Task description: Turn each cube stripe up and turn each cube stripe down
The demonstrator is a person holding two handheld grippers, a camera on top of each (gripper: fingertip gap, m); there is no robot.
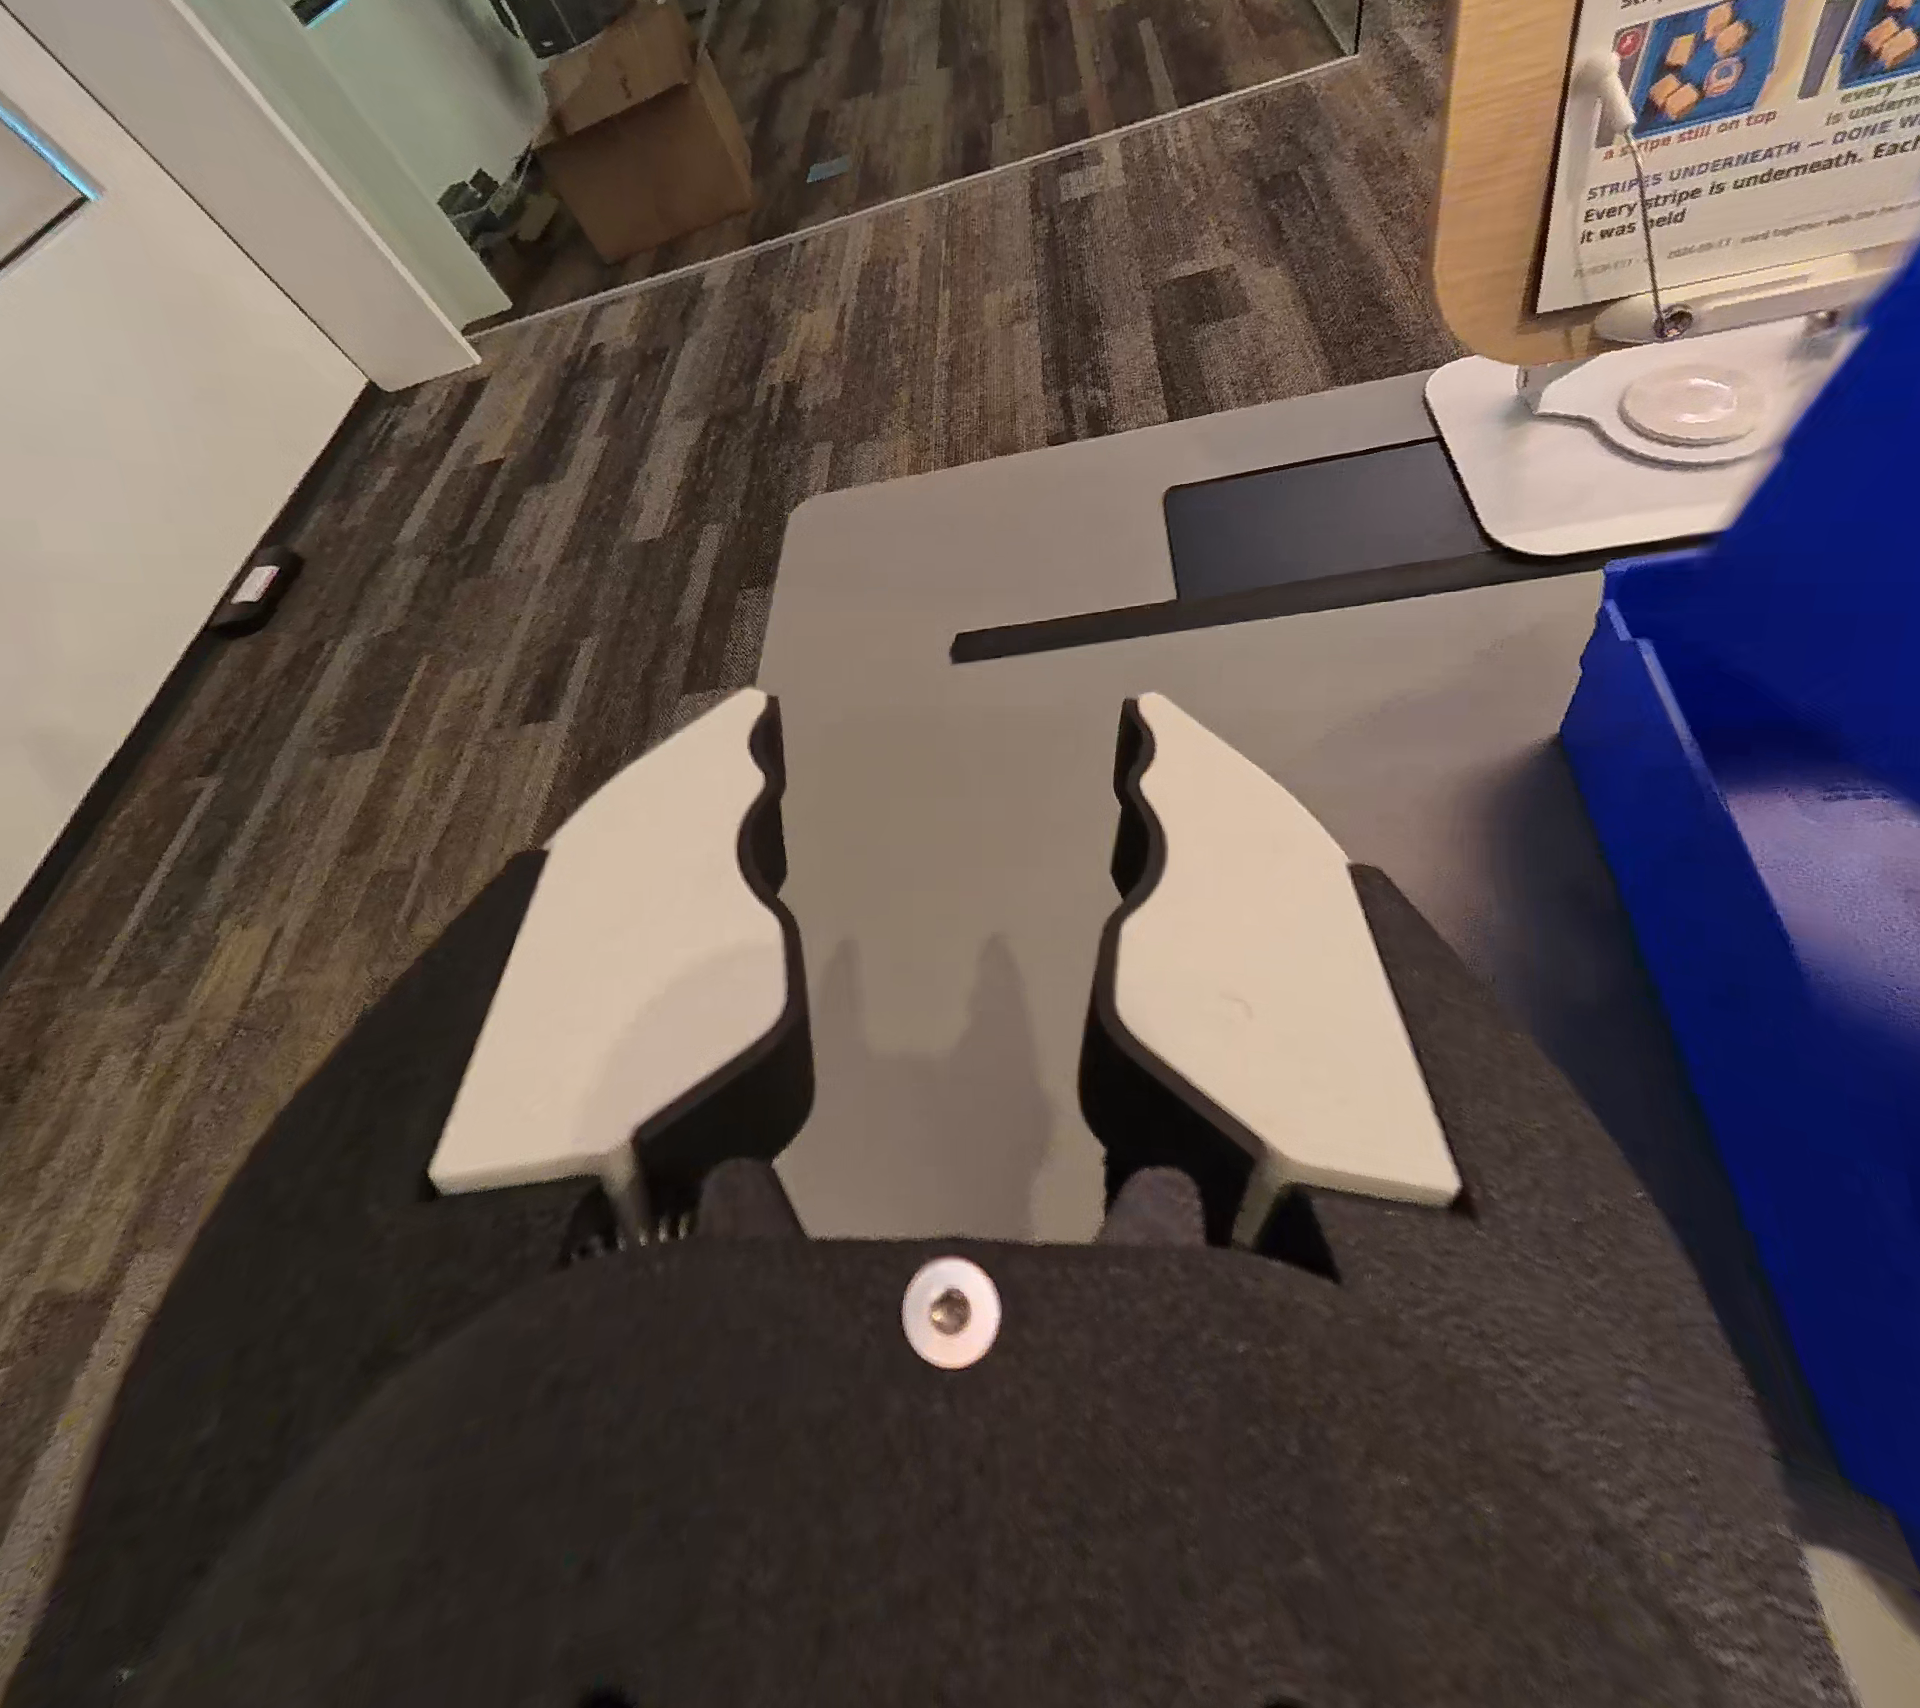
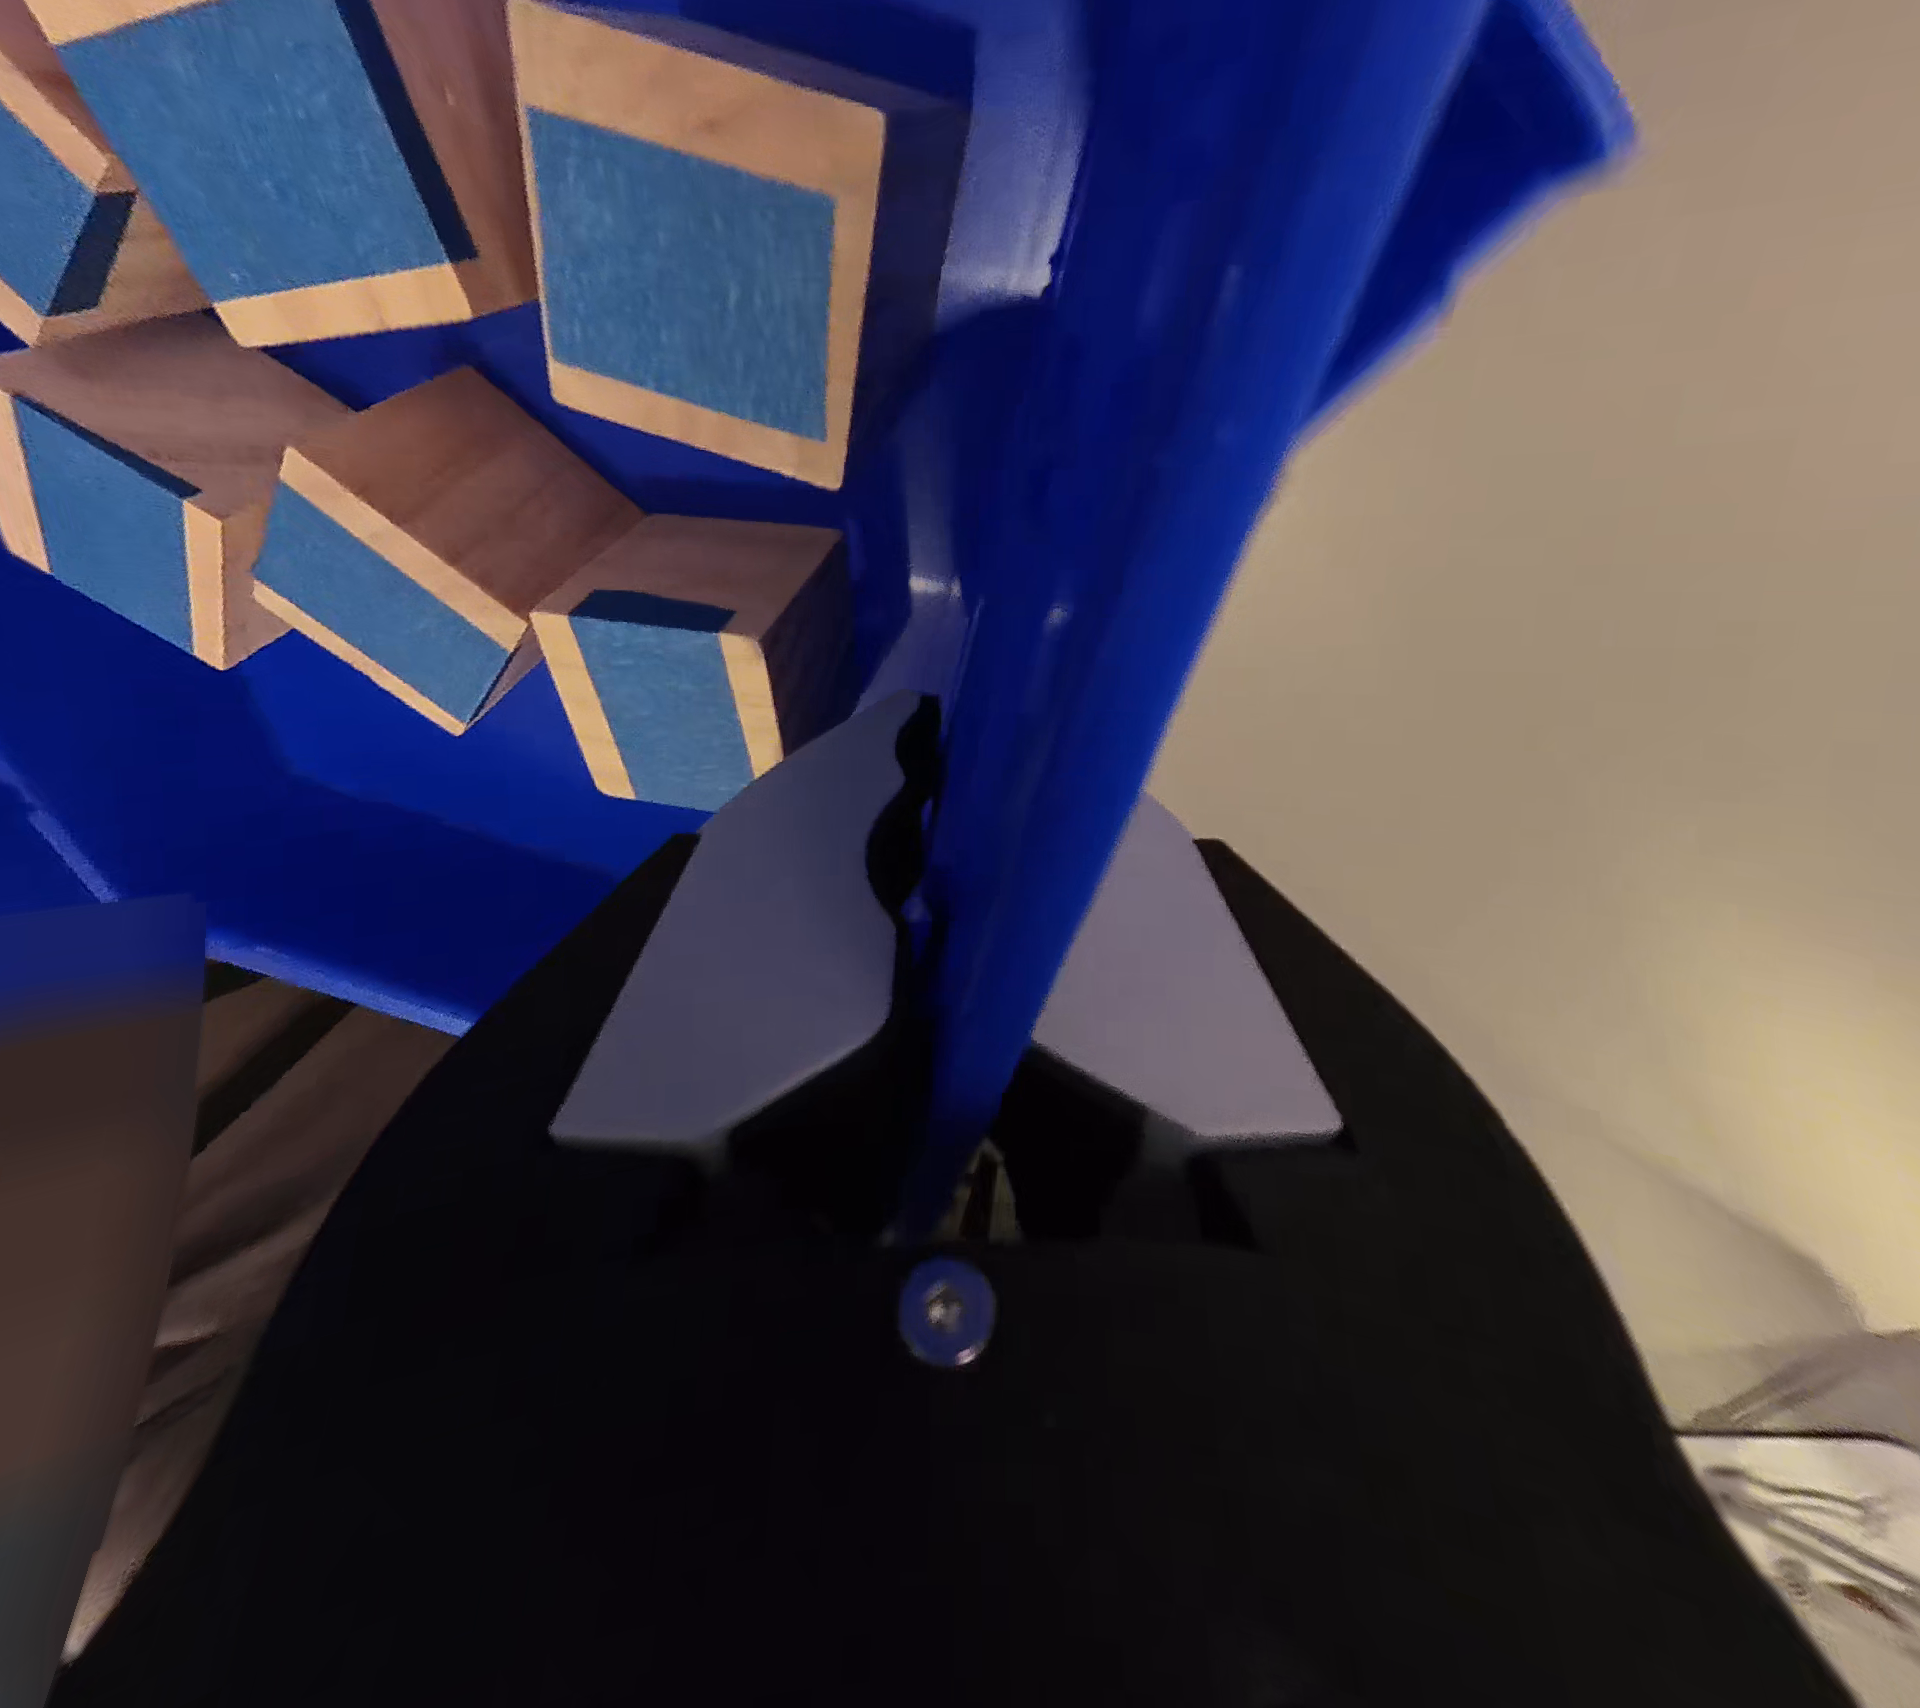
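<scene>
We note grey table (image 1: 894,827) centre frame, striped carpet (image 1: 623,463) upper left. Left gripper (image 1: 945,713) released, empty. Right gripper (image 2: 971,785) clenched on blue bin (image 2: 1143,411) wall; cubes (image 2: 691,276) inside.

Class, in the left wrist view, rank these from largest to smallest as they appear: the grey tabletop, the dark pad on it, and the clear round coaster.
1. Grey tabletop, plainly the largest.
2. Dark pad.
3. Clear round coaster, smallest, though it lies farthest from the camera, which shrinks it somewhat.
</scene>
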